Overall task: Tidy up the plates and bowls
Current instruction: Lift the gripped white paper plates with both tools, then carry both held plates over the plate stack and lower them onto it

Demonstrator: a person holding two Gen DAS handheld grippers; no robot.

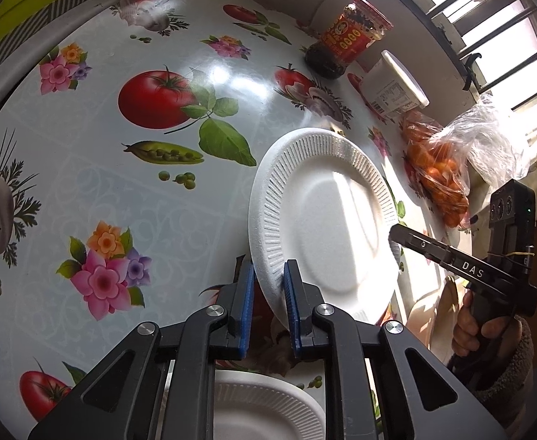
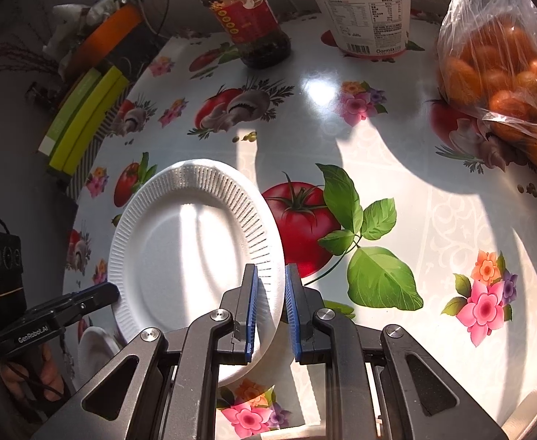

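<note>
We hold one white foam plate (image 1: 323,220) tilted above the table (image 1: 103,183), away from its edges. The left gripper (image 1: 268,293) pinches the plate's near rim; the right gripper (image 2: 271,293) pinches the opposite rim. A second plate (image 1: 264,399) lies beneath.

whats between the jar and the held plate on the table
Nothing stands there: bare tablecloth between jar and plate, clearest in the right wrist view.
</note>
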